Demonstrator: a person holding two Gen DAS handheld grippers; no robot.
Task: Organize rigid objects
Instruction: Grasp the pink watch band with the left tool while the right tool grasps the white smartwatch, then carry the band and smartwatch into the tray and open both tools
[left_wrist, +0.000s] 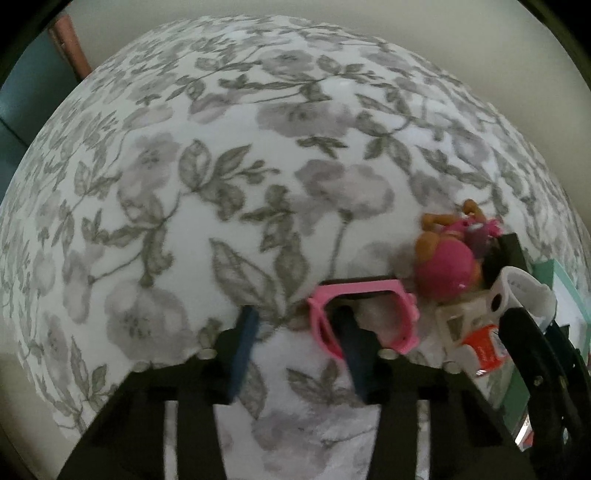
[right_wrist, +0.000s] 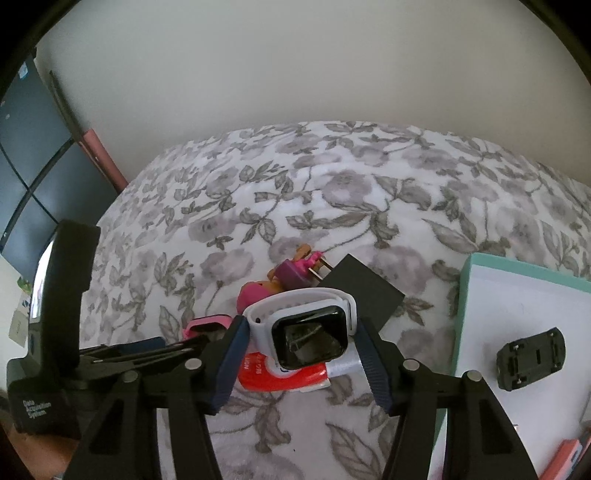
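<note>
Your right claw (right_wrist: 301, 360) straddles the white smartwatch (right_wrist: 308, 328), pads beside its band — whether they press yet, I cannot tell. Your left claw (left_wrist: 299, 332) hooks one finger through the pink sunglasses (left_wrist: 364, 315), not clamped. Both lie on the floral bed (right_wrist: 332, 206). You're mid-pick; next, clench and carry to the teal-rimmed tray (right_wrist: 466, 314).

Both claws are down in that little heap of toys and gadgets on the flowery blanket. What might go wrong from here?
The right gripper straddles the white watch, which lies on a red packet; closing could catch both. The left gripper has one finger inside the pink sunglasses, so a slim frame may slip or twist. The pink toy figure leans close by and might get knocked.
</note>
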